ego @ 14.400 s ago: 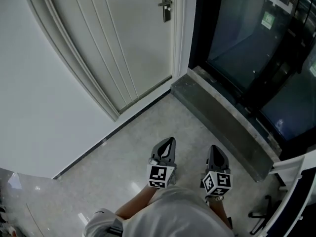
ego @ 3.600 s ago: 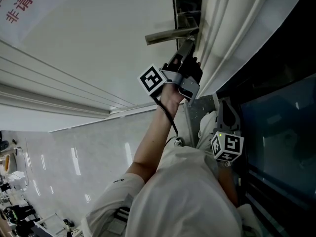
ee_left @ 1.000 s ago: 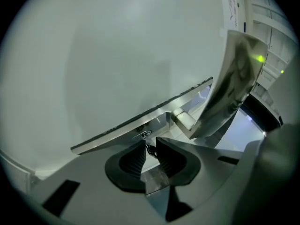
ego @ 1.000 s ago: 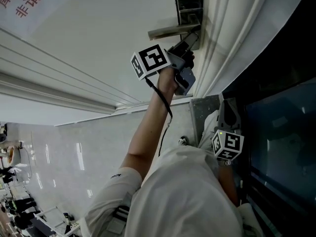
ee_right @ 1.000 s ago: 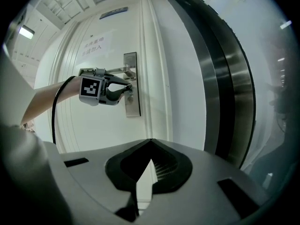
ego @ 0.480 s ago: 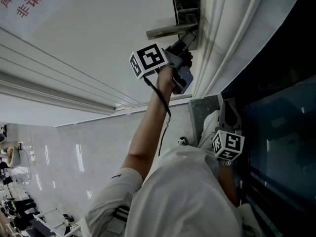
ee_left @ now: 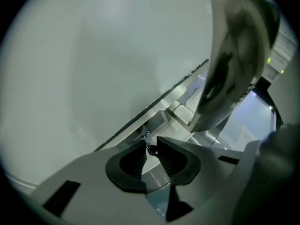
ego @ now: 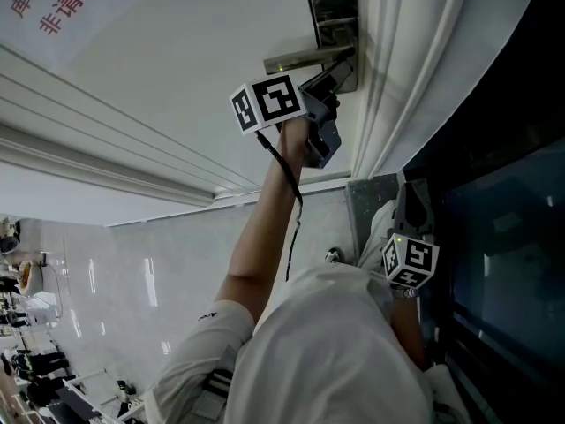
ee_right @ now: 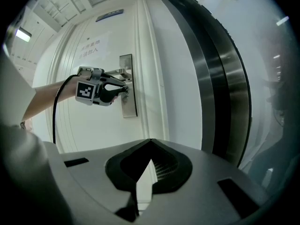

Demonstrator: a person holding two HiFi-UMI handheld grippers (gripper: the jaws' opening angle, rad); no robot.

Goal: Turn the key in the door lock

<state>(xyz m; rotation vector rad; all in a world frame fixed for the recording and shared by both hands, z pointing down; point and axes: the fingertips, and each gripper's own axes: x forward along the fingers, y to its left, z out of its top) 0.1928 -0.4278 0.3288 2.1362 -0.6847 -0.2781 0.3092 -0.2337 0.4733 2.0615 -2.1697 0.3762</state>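
The key [ee_left: 151, 150], small and dark with a ring on it, sticks out of the metal lock plate [ego: 334, 11] just under the lever handle [ego: 305, 57]. My left gripper [ego: 340, 71] is raised to the plate and held level. In the left gripper view its jaws [ee_left: 149, 143] are starting to open, with the key between the pads and still touched by them. The handle [ee_left: 234, 55] looms blurred at the upper right of that view. My right gripper [ego: 411, 193] hangs low by the person's body. It is shut [ee_right: 150, 145] on nothing and looks at the lock plate [ee_right: 127, 86] from a distance.
The white door carries a notice with red print [ego: 44, 7] at the upper left. A white door frame [ego: 397, 78] and dark glass panels [ego: 503, 193] stand to the right. Below lie a stone threshold [ego: 362, 210] and glossy floor [ego: 132, 281].
At the lock, my left gripper has rolled a little, turning its marker cube. The right gripper has not moved.
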